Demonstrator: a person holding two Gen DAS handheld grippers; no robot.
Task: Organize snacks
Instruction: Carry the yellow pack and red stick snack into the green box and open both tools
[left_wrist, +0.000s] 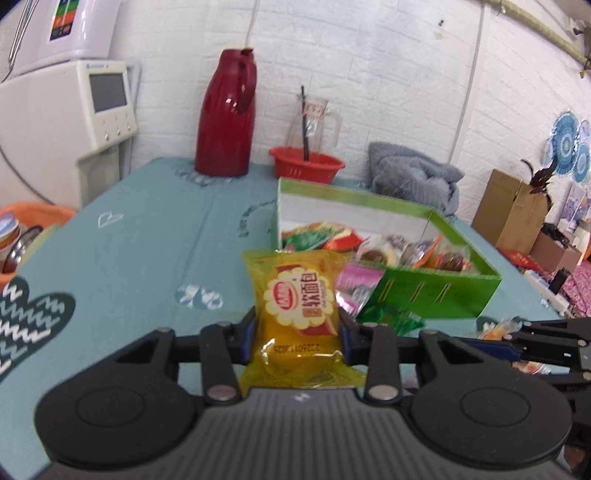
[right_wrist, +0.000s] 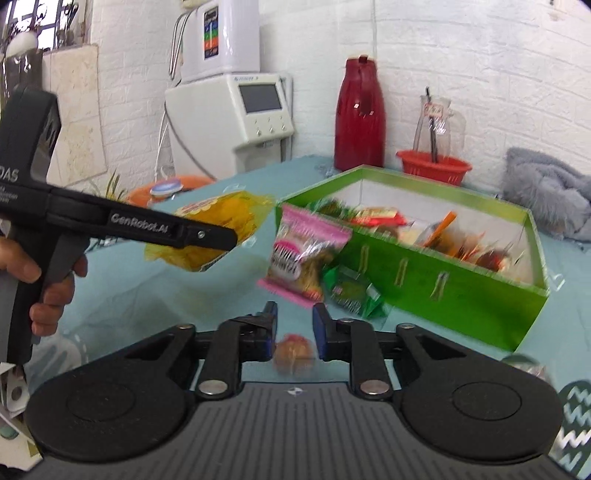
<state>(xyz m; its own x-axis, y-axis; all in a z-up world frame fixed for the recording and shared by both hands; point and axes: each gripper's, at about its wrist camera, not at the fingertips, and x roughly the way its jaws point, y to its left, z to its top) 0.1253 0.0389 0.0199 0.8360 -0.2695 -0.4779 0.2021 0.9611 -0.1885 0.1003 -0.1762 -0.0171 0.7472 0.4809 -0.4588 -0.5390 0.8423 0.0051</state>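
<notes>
**Left gripper** (left_wrist: 297, 332): the blue pads are clamped on both side edges of a yellow bread packet (left_wrist: 299, 306). The packet stands upright between the fingers, clear of the teal tablecloth (left_wrist: 129, 251). In the right wrist view the same packet projects past the fingertips at 10 o'clock.

**Right gripper** (right_wrist: 294, 325): the jaws are drawn in on a small round snack in clear wrap (right_wrist: 294, 353), which sits blurred low between the pads. It appears gripped, though actual pad contact cannot be confirmed.

**Handling, judged:**
- The yellow packet is light, air-filled film over soft bread. It crushes under firm pressure. Grip at mid-body across the width, not on the crimped end seals, which slide.
- The round snack is small and its wrap looks slippery. Hold it across the widest part.

**Surroundings:** at 1 o'clock from the left gripper stands the green box (left_wrist: 436, 299), open-topped and already holding mixed snacks. A pink packet (right_wrist: 306, 254) and a green packet (right_wrist: 351, 291) lean against its near wall, outside the box. Beyond, at 12 o'clock, stand a red thermos (left_wrist: 225, 114) and a red basket (left_wrist: 306, 164).
</notes>
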